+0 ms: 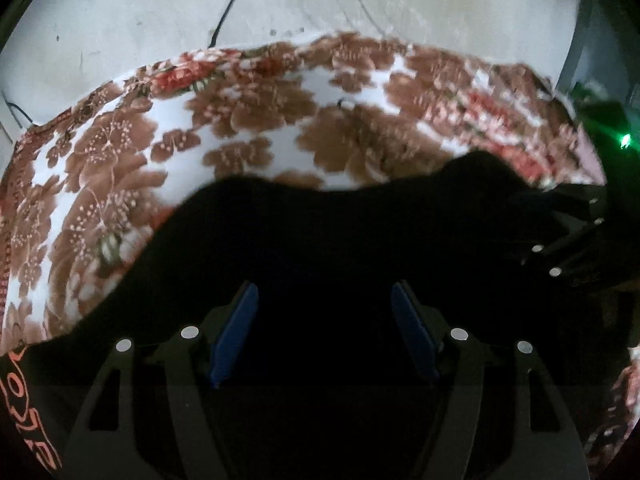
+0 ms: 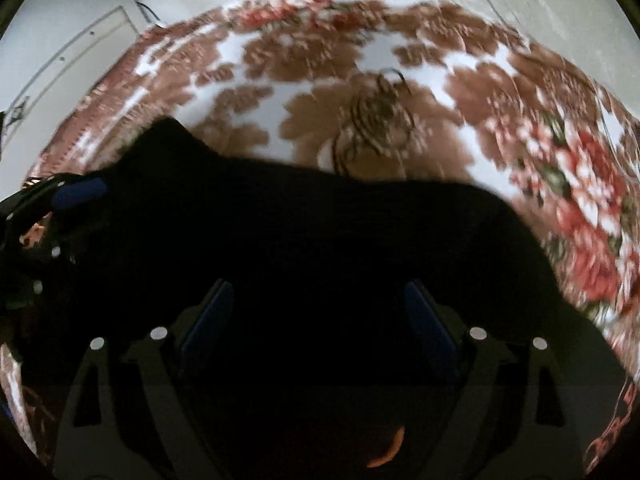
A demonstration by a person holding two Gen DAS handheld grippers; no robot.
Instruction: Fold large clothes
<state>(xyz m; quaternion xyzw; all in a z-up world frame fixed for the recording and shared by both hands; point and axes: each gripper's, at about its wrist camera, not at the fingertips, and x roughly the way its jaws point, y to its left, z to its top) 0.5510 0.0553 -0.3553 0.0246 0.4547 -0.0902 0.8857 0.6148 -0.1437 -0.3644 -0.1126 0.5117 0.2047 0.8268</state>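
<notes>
Left wrist: black garment (image 1: 320, 232) bears orange lettering (image 1: 28, 412), too warped to read.

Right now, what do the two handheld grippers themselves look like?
Both match: the left gripper and right gripper have black angular finger frames with cut-out slots, small round white dots along them, and flat blue pads inside. No hands, sleeves or gripper cables show.
</notes>
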